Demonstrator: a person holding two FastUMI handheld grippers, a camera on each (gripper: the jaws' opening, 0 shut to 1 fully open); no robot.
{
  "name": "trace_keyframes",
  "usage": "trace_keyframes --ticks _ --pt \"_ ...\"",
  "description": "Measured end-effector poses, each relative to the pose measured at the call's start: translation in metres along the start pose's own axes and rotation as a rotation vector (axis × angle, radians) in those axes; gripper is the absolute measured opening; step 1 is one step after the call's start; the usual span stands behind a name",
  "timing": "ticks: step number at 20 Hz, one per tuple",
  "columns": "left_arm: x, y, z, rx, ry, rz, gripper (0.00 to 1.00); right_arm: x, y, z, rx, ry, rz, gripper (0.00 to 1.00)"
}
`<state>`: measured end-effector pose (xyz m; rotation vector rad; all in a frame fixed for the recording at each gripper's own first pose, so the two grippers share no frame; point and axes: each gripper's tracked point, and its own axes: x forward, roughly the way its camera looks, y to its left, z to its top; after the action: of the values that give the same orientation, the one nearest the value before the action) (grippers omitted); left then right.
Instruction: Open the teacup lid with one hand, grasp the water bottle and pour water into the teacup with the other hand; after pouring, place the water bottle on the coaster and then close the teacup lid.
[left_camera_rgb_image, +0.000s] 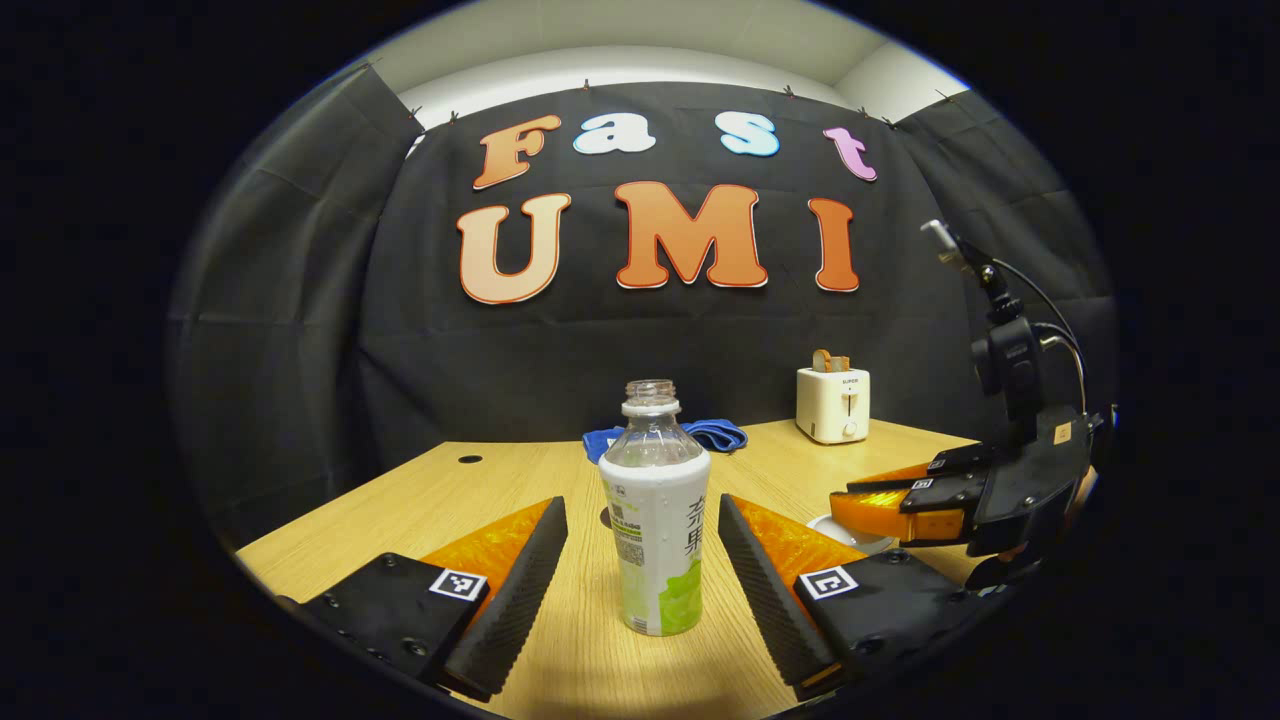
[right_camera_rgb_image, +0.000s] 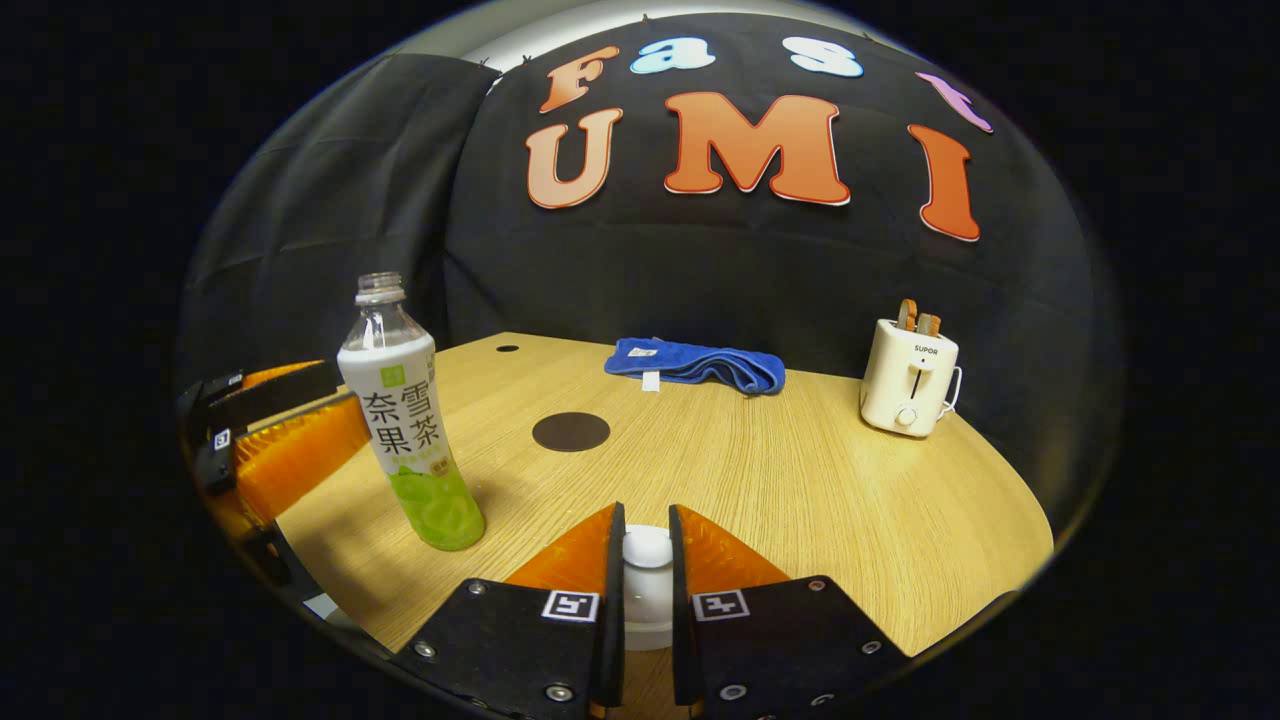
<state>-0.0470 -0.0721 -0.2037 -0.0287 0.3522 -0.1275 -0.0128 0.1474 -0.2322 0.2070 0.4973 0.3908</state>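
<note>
Centre of left gripper view: uncapped water bottle (left_camera_rgb_image: 656, 520) upright on wooden table (left_camera_rgb_image: 500, 490), between wide-open jaws of left gripper (left_camera_rgb_image: 642, 560), touching neither. Bottom centre of right gripper view: right gripper (right_camera_rgb_image: 646, 570) jaws nearly closed, pinching white teacup lid knob (right_camera_rgb_image: 647, 548).

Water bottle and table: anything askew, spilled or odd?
Nothing stands out. The water bottle stands upright, uncapped, no spill on the table. The towel lies folded, and the toaster is upright at the back.
</note>
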Motion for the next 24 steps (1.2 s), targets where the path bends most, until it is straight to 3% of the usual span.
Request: trace_keyframes --ticks 11,15,19,24 --pt "0.024 -0.005 -0.040 -0.041 0.104 -0.014 0.98 -0.022 -0.033 0.031 0.017 -0.088 -0.063 0.19" --pt "0.031 -0.003 -0.049 -0.099 0.125 -0.012 0.92 -0.025 -0.043 0.030 0.029 -0.090 -0.088 0.19" --pt "0.033 0.006 -0.052 -0.133 0.131 0.021 0.73 -0.028 -0.046 0.034 0.043 -0.106 -0.094 0.20" --pt "0.039 0.019 -0.050 -0.121 0.144 0.066 0.65 -0.034 -0.055 0.037 0.047 -0.122 -0.114 0.19"
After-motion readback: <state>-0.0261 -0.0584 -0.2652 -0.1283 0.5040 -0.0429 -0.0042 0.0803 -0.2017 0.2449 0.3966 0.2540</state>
